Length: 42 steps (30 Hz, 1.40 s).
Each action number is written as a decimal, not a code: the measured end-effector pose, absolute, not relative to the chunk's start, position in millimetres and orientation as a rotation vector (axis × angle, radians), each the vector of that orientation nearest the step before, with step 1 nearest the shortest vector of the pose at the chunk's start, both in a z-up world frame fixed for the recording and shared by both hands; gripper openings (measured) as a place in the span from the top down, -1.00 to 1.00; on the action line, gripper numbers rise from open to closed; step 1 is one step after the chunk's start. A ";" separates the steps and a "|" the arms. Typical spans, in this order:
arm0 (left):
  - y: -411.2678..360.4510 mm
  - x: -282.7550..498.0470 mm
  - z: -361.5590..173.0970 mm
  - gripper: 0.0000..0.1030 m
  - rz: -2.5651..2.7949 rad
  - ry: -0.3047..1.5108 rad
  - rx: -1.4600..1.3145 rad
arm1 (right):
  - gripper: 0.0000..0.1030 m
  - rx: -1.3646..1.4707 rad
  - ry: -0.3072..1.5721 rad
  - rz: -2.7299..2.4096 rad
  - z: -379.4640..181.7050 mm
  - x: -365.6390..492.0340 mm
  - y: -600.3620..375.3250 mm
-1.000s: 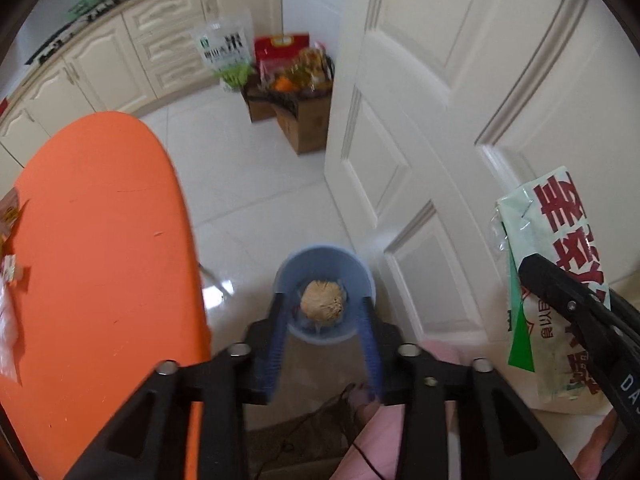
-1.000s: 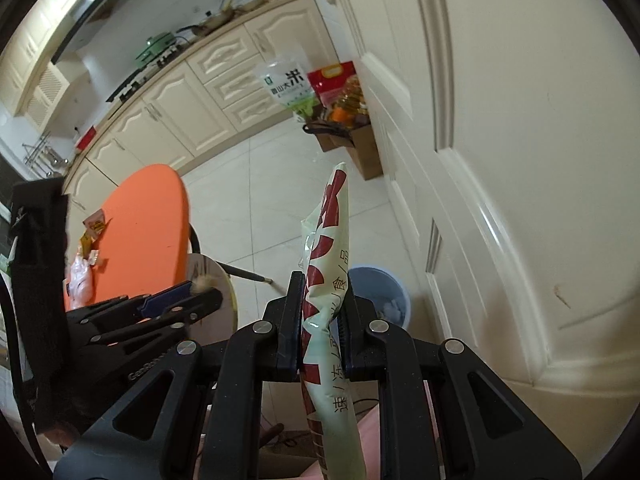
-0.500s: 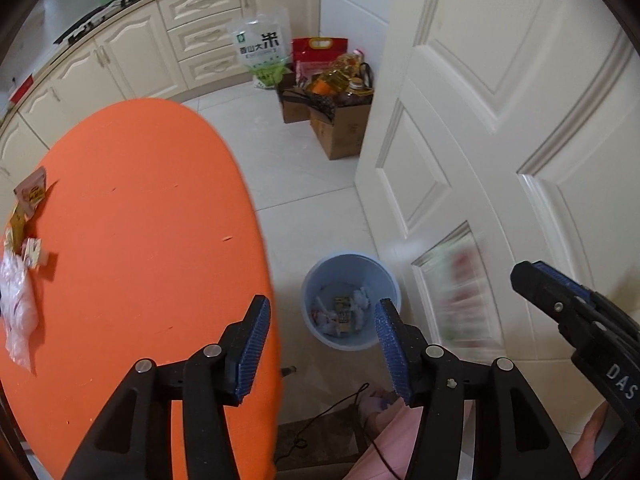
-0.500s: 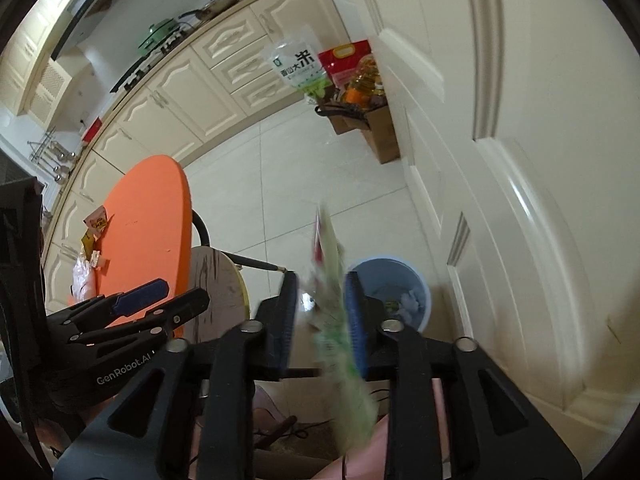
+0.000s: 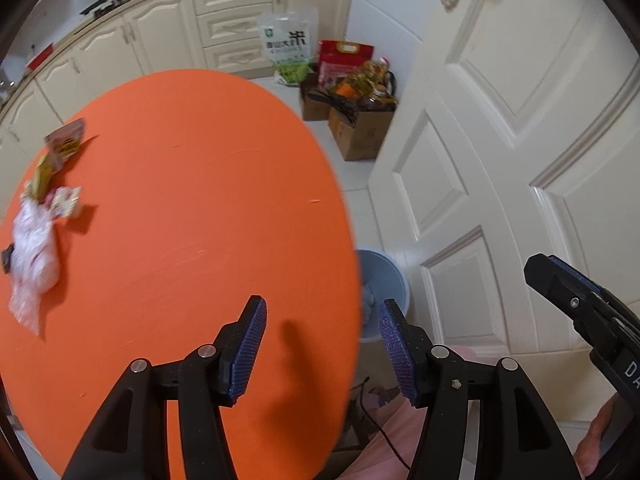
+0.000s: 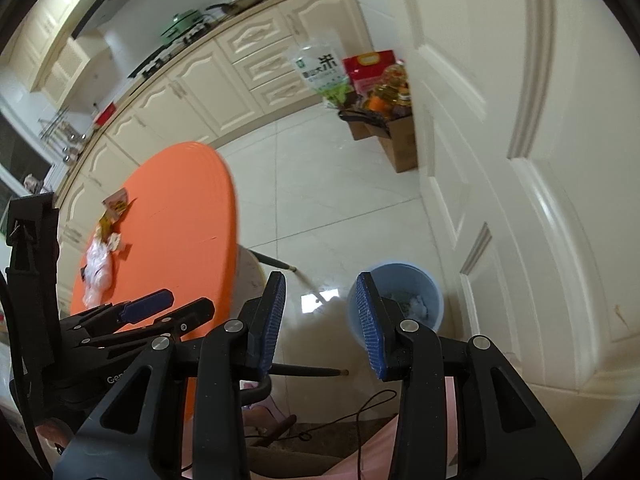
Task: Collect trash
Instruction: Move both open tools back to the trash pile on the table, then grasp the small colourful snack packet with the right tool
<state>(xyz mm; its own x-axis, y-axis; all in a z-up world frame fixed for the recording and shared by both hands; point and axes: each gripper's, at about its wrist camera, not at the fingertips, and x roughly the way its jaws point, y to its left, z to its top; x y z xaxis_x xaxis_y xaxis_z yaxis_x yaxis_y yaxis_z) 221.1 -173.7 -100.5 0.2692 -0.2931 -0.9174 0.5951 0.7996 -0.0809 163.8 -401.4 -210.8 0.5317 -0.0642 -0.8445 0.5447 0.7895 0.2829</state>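
Your left hand-held gripper and right hand-held gripper are both opening, empty, with the blue trash bin just ahead.

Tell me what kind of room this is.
A home kitchen, most likely. Cream cabinets run along the wall under a counter with a stovetop and a green pot. An orange round table holds wrappers, and groceries sit in a cardboard box by a white panelled door.
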 end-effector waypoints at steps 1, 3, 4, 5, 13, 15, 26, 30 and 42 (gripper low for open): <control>-164.1 222.0 -97.8 -0.09 -0.601 1.146 0.297 | 0.20 0.557 0.951 -0.379 -208.4 168.1 -394.8; -142.1 222.6 -91.6 -0.18 -0.583 1.135 0.277 | -0.16 0.531 0.952 -0.370 -203.2 176.1 -380.2; -133.8 223.4 -90.2 -0.18 -0.574 1.130 0.267 | -0.26 0.513 0.947 -0.362 -200.3 181.7 -372.4; -124.5 224.3 -88.5 -0.19 -0.562 1.126 0.257 | -0.35 0.496 0.941 -0.350 -197.3 188.5 -363.0; -32.0 243.1 -76.8 -0.21 -0.411 1.092 0.151 | -0.53 0.420 0.974 -0.225 -194.1 247.1 -301.1; -6.9 246.5 -72.6 -0.26 -0.357 1.072 0.134 | -0.57 0.406 0.982 -0.192 -195.1 264.4 -281.0; 95.6 269.1 -71.4 -0.35 -0.163 1.049 0.042 | -0.57 0.326 1.043 -0.047 -201.1 340.2 -202.1; 125.1 281.7 -75.4 -0.35 -0.116 1.072 0.003 | -0.57 0.310 1.069 -0.025 -209.0 368.5 -189.6; 175.0 323.4 -96.0 -0.35 -0.048 1.129 -0.104 | -0.26 0.205 1.206 0.026 -258.8 460.8 -173.5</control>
